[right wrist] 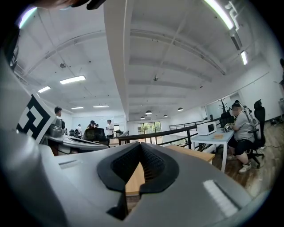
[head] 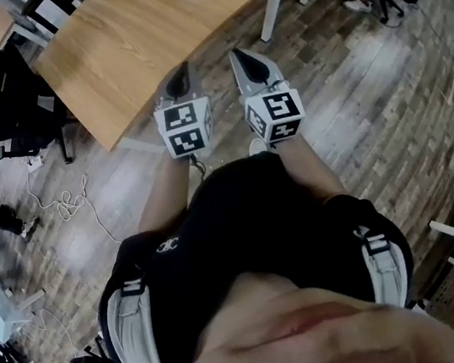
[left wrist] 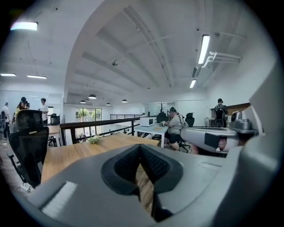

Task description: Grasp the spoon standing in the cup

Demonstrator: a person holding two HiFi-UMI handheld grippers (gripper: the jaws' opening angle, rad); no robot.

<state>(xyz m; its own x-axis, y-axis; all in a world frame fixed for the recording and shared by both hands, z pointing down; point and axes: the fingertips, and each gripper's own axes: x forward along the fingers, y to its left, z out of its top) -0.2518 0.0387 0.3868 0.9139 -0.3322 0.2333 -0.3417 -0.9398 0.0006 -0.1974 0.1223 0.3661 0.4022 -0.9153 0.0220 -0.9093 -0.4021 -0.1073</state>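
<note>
Spoon and cup: in no view. Left gripper (head: 180, 77) and right gripper (head: 247, 60) were side by side, jaws of both pressed together, empty, tips by near edge of wooden counter (head: 159, 25), above plank floor (head: 370, 111).

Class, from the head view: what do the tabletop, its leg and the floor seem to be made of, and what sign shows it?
Tabletop: pale wood or wood-look laminate, matt; fine grain lines run along it.
Leg: probably painted metal; smooth, white, slim.
Floor: grey-brown wood-look planks, slightly glossy; plank joints and pale sheen patches show.
</note>
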